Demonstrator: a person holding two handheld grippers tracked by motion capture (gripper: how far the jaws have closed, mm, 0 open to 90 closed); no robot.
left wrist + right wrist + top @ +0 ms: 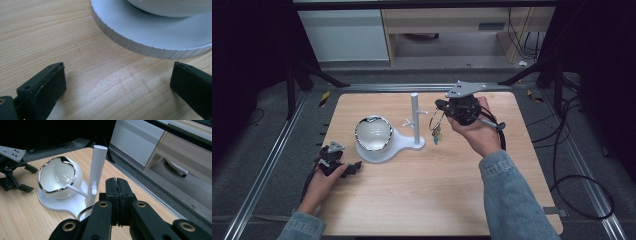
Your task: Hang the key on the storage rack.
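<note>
Key ring (435, 121): thin metal loop, teal charm dangling, just right of white stand post (415, 117) | right gripper (440, 105): clenched on ring, ring hanging below | left gripper (356, 166): released

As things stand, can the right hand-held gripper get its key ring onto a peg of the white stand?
Probably yes. The right hand-held gripper, shut on the key ring, hovers just right of the white stand; its peg sticks out with nothing in front. The left hand-held gripper rests well off by the bowl.
</note>
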